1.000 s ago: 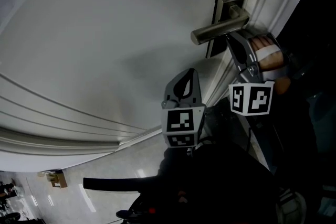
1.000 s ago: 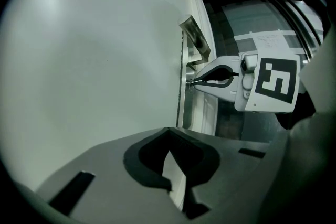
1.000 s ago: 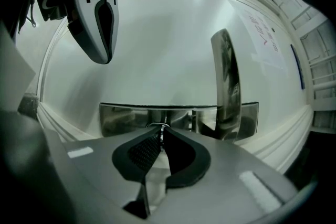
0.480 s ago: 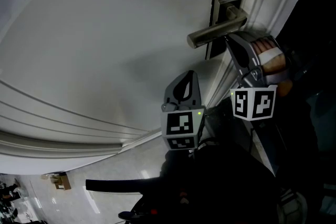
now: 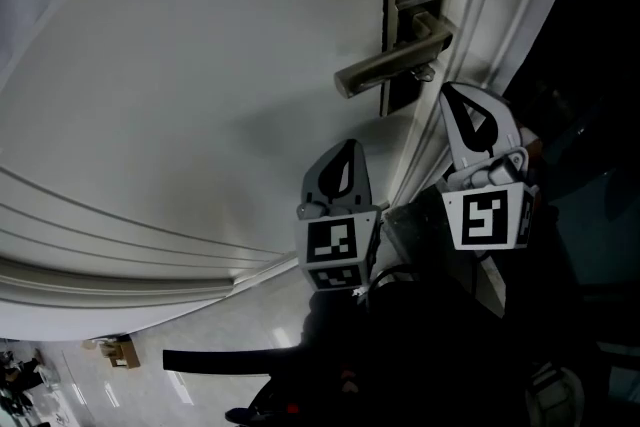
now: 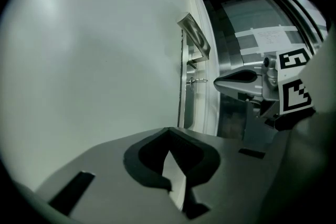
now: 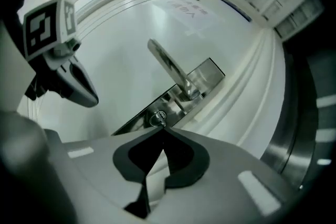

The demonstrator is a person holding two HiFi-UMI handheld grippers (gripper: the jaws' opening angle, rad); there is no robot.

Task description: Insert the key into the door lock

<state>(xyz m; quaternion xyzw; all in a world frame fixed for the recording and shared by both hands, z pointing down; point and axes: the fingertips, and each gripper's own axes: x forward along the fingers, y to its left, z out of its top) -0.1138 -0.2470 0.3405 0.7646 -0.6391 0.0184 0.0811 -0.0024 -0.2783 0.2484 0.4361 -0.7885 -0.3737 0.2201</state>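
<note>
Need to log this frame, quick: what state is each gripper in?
Left gripper: closed, holding nothing.
Right gripper: closed, holding nothing; the key sits in the lock just ahead of it.

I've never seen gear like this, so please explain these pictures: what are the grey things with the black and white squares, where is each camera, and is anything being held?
There is no robot here. A person holds a two-jaw gripper in each hand, and the cubes with squares are part of those grippers. One picture comes from a camera on the person's head, looking down at a white door with a lever handle. The other two come from cameras riding on the grippers. The left gripper has its jaws together on nothing. The right gripper is also shut and empty, pointing at the lock below the handle. A small metal piece, apparently the key, sticks out of that lock. The left gripper view shows a gap between it and the right gripper.
</note>
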